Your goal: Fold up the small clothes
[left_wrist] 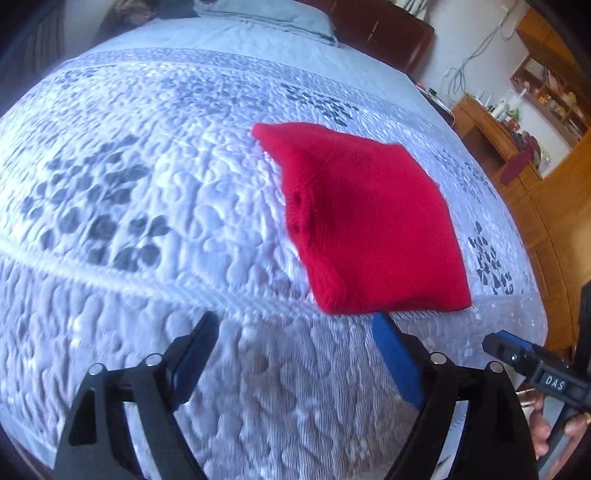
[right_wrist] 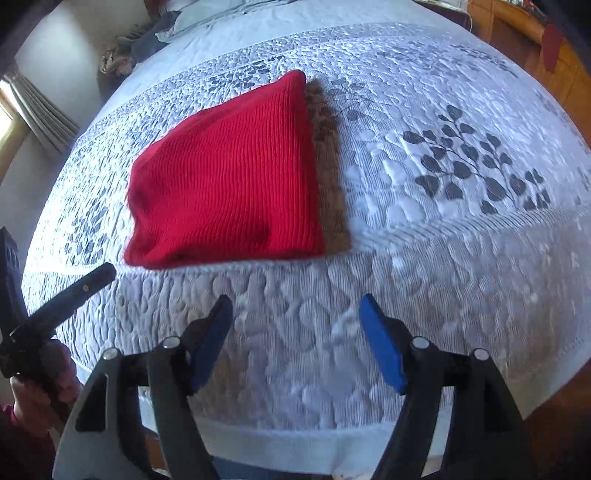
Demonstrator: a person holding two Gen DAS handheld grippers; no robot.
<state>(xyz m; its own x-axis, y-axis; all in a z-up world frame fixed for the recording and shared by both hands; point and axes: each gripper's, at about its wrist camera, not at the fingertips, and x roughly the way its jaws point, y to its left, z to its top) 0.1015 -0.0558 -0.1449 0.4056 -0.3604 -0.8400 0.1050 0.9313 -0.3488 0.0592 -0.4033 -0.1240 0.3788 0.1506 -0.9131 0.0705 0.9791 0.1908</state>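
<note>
A red knit garment (left_wrist: 365,221) lies folded into a compact rectangle on the quilted bedspread (left_wrist: 147,184). It also shows in the right wrist view (right_wrist: 229,184), left of centre. My left gripper (left_wrist: 295,325) is open and empty, just short of the garment's near edge. My right gripper (right_wrist: 295,306) is open and empty, a little in front of the garment's near edge. The right gripper also shows at the right edge of the left wrist view (left_wrist: 532,362). The left gripper shows at the left edge of the right wrist view (right_wrist: 74,291).
The white and grey leaf-patterned bedspread (right_wrist: 461,166) covers the bed. Pillows (left_wrist: 266,18) and dark clothes (right_wrist: 147,40) lie at the headboard end. Wooden shelves and a cabinet (left_wrist: 517,140) stand to the right of the bed. A curtain (right_wrist: 40,110) hangs at the left.
</note>
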